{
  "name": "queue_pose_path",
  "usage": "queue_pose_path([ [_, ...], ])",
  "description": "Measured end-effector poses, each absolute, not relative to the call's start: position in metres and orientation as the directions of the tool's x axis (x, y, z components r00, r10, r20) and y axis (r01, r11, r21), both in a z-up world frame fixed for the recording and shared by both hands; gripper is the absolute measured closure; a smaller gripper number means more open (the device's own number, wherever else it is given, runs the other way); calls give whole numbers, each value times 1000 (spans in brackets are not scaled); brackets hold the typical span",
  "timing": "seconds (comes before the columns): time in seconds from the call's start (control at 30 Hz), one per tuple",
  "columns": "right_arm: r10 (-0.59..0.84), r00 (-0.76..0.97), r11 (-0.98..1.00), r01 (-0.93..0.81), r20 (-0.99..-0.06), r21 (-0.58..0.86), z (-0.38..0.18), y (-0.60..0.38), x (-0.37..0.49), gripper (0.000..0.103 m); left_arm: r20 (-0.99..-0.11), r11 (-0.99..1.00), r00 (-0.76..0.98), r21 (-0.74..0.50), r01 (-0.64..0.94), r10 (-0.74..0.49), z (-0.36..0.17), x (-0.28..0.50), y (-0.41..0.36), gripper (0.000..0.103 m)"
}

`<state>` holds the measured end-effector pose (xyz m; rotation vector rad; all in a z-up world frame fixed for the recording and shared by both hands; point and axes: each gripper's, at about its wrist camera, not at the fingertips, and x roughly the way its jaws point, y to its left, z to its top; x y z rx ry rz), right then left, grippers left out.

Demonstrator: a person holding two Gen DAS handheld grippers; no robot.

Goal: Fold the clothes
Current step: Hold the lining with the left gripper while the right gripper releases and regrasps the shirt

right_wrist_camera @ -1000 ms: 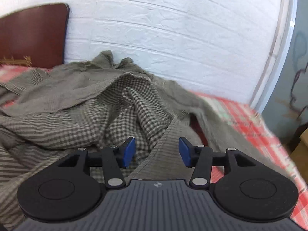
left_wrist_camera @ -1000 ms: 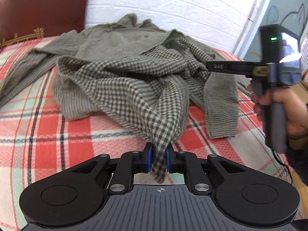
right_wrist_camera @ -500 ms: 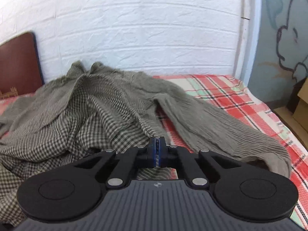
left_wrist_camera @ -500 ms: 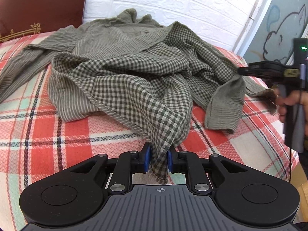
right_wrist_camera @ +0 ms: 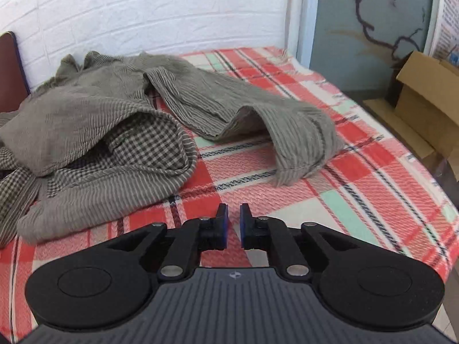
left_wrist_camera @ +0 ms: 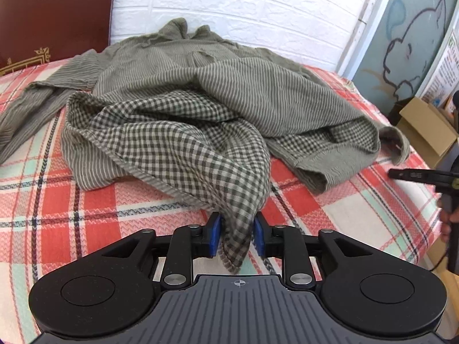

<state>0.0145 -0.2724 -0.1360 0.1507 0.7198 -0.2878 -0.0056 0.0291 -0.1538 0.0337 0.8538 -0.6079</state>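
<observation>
**Shirt bunched on plaid bed, left corner between pads**

I see a bed with a red, white and mint plaid cover [left_wrist_camera: 71,200]. A white brick wall [left_wrist_camera: 243,8] stands at 12 o'clock, a dark red headboard [left_wrist_camera: 57,14] at 10 o'clock, a blue-grey wall with a cartoon outline [left_wrist_camera: 410,43] at 2 o'clock. A cardboard box [right_wrist_camera: 424,97] sits off the bed at 3 o'clock.

The grey-green shirt [left_wrist_camera: 243,91] lies crumpled mid-bed, striped outside, checked lining showing. A checked corner hangs between my left gripper's [left_wrist_camera: 235,236] blue pads [left_wrist_camera: 214,235], which stand slightly parted; I cannot tell whether they pinch it. My right gripper [right_wrist_camera: 233,223] hovers over bare cover, pads narrowly apart, empty, just short of the hem.

In the left view that gripper is cut off at the 3 o'clock edge. The far sleeve is hidden.
</observation>
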Motion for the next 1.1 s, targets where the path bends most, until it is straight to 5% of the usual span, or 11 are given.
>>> queue_pose_path([
  [0.07, -97, 772, 976, 197, -628, 92, -121, -261, 7, 89, -721, 834, 505, -184, 520, -474, -153, -8, 30, 52],
  [0.17, 111, 814, 986, -20, -570, 163, -102, -236, 12, 50, -738, 846, 509, -154, 511, -442, -155, -10, 30, 50],
  [0.2, 161, 811, 984, -84, -562, 159, -99, -226, 17, 45, -740, 849, 511, -152, 506, -437, -155, -10, 31, 47],
  [0.33, 271, 761, 961, -250, -589, 118, -102, -186, 35, 45, -739, 847, 505, -165, 505, -446, -158, -12, 26, 43],
  [0.47, 206, 758, 957, -287, -619, -32, -115, -150, 37, 53, -737, 836, 507, -144, 529, -447, -162, -10, 15, 46],
  [0.53, 183, 758, 959, -277, -627, -55, -117, -145, 36, 102, -739, 833, 496, -158, 530, -456, -162, -5, 13, 88],
  [0.57, 192, 754, 960, -278, -628, -41, -116, -145, 35, 103, -741, 831, 489, -168, 530, -461, -162, -3, 13, 96],
  [0.87, 270, 724, 956, -282, -635, 85, -105, -148, 25, 101, -639, 794, 519, -256, 552, -567, -123, -14, 37, 97],
  [0.93, 281, 718, 954, -280, -637, 106, -103, -148, 23, 90, -663, 803, 506, -259, 536, -551, -129, -13, 37, 96],
  [1.0, 242, 721, 963, -258, -650, 73, -109, -145, 27, 67, -679, 809, 491, -274, 520, -546, -136, -13, 38, 95],
  [1.1, 182, 724, 974, -225, -666, 21, -119, -140, 33, 67, -685, 814, 493, -266, 517, -537, -141, -15, 40, 84],
])
